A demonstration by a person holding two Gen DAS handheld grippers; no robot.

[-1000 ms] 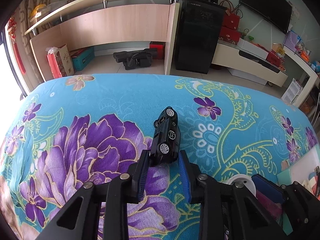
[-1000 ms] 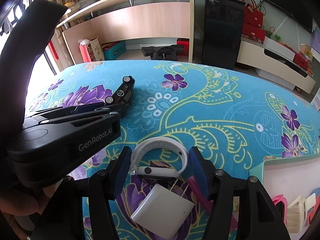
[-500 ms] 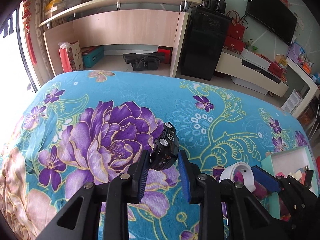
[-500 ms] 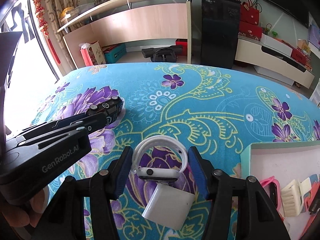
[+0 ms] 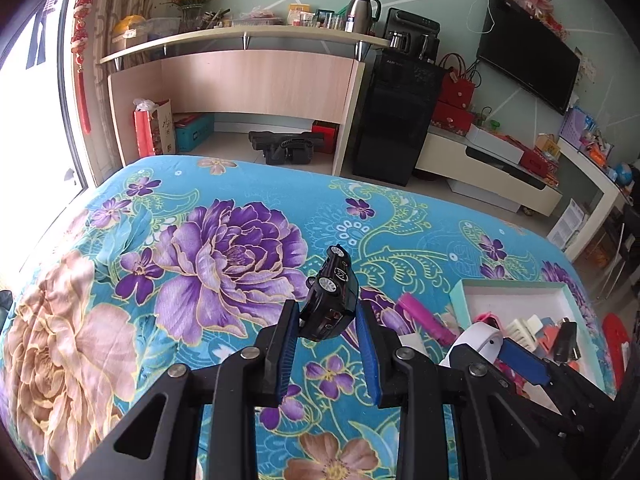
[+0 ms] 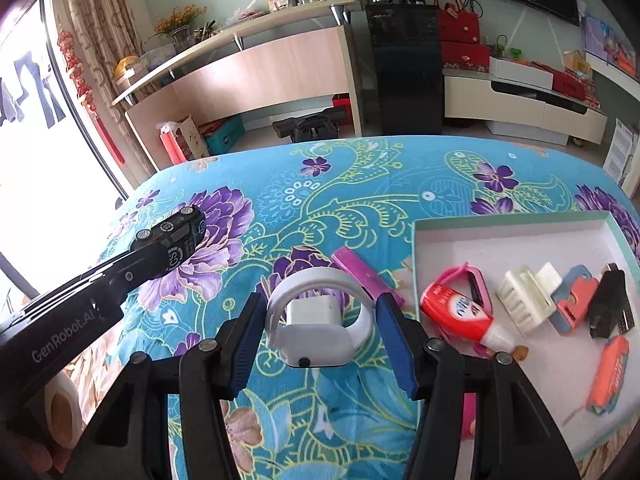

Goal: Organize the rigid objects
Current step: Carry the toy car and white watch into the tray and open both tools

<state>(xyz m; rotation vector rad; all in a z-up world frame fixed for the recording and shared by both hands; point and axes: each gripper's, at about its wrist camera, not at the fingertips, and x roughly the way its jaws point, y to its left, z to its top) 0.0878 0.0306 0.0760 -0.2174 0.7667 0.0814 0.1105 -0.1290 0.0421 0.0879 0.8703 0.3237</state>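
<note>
Nearest the lens in the right wrist view, the right gripper (image 6: 320,332) is clamped on a white smartwatch (image 6: 318,330), its pads pressing the two sides of the looped strap. A second ago the watch lay on the floral cloth (image 6: 360,184) against a white charger block (image 6: 314,310); now it hangs clear of the cloth, with the block left behind beneath the strap loop. The watch's case faces the camera and the loop arches away from it, long axis running across the jaws.

In the left wrist view the left gripper (image 5: 326,330) is closed on a black toy car (image 5: 332,300), which has likewise come off the cloth since a second ago. It is pinched at one end, its long axis pointing up and away from the fingers and one side's wheels turned toward the lens.

Both lifts look finished, so I judge the carry is next. Farther right, the teal-rimmed tray (image 6: 516,218) already holds a glue bottle (image 6: 464,314) and small brush (image 6: 520,300); it appears the likely destination.
</note>
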